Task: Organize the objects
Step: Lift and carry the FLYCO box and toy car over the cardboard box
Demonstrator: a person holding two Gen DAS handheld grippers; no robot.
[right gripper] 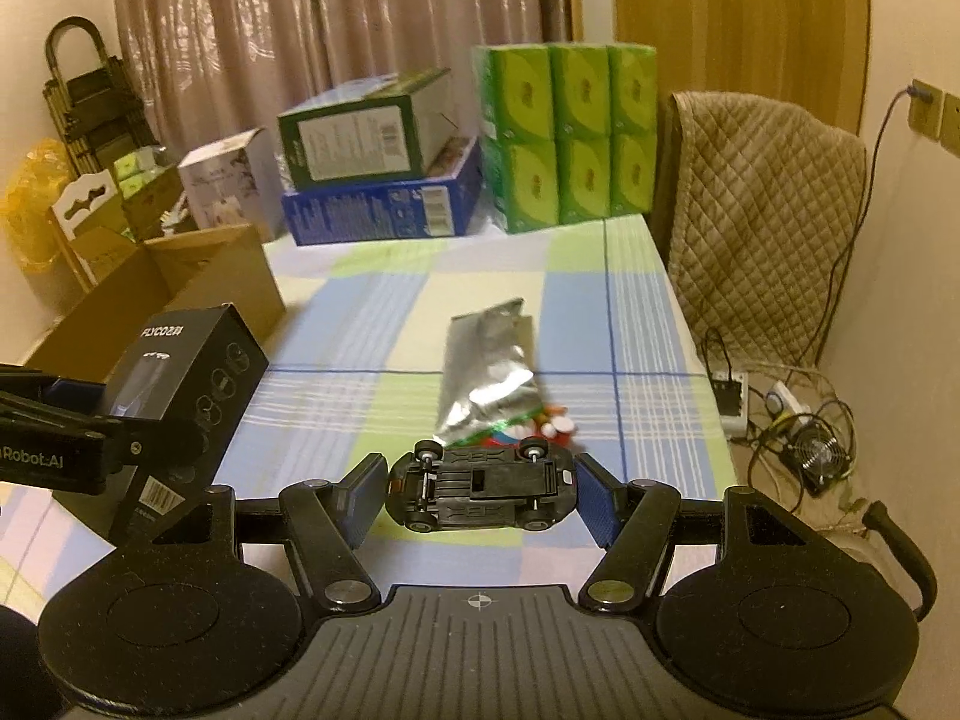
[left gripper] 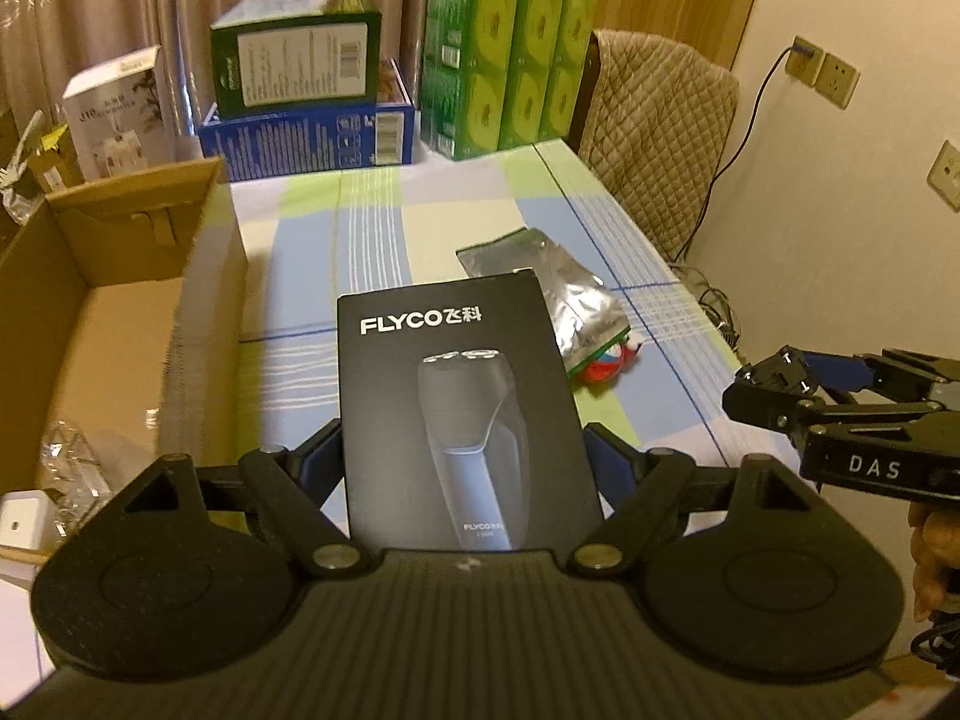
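My left gripper [left gripper: 462,462] is shut on a black shaver box [left gripper: 462,408], printed with a shaver picture, and holds it above the checked tablecloth [left gripper: 384,222]. The same shaver box [right gripper: 180,378] shows at the left of the right wrist view, clamped in the left gripper [right gripper: 78,420]. My right gripper [right gripper: 480,489] is shut on a black toy car [right gripper: 480,489], held upside down with its wheels up, clear of the table. The right gripper [left gripper: 798,387] also enters the left wrist view from the right edge. A silver foil pouch [left gripper: 558,282] lies on the cloth beyond both.
An open cardboard box [left gripper: 90,324] stands at the table's left. Stacked blue and green cartons [left gripper: 306,102] and green tissue packs [left gripper: 510,60] line the far edge. A quilt-covered chair [left gripper: 660,138] stands at the far right. Cables and a fan [right gripper: 810,450] lie on the floor.
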